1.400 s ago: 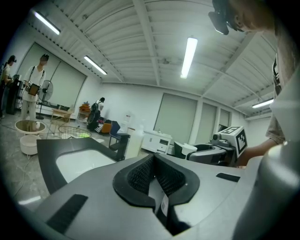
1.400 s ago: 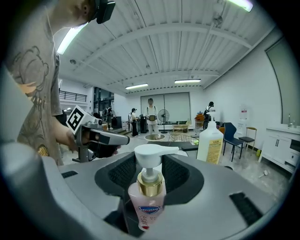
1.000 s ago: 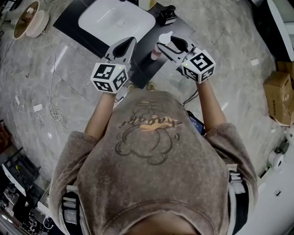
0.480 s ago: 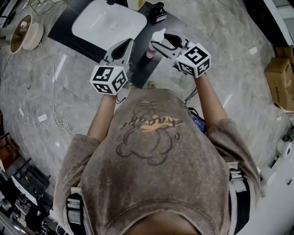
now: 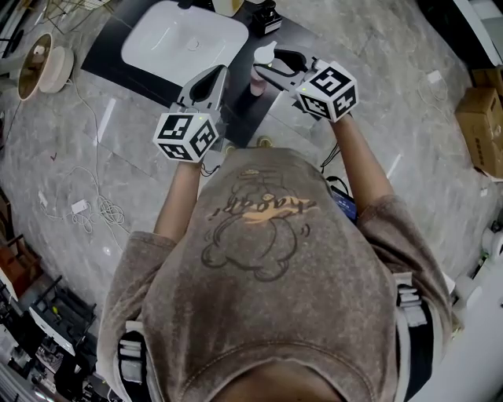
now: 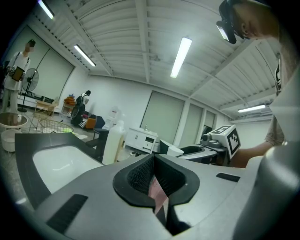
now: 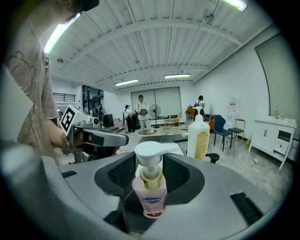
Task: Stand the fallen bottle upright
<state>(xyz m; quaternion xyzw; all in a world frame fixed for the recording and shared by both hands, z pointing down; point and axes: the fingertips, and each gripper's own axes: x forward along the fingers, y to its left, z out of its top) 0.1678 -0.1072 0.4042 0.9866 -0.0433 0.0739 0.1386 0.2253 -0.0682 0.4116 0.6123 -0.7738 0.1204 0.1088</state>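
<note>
A small pink pump bottle (image 7: 149,197) with a white pump head stands upright on the black counter (image 5: 238,111). It sits between the jaws of my right gripper (image 7: 149,161), which is shut on its body. From above, the bottle (image 5: 258,83) is at the tip of the right gripper (image 5: 264,71). My left gripper (image 5: 218,72) hovers just left of it over the counter's edge, beside the sink. The left gripper (image 6: 153,159) has its pads together, and a pink sliver shows through the slit below them.
A white sink basin (image 5: 185,38) is set in the counter ahead of the left gripper. A tall white bottle (image 7: 198,136) and a black object (image 5: 267,17) stand at the counter's far side. Cables (image 5: 98,210) lie on the floor at the left, with cardboard boxes (image 5: 487,118) at the right.
The head view has drifted a little. Both grippers and the bottle keep their places relative to the counter.
</note>
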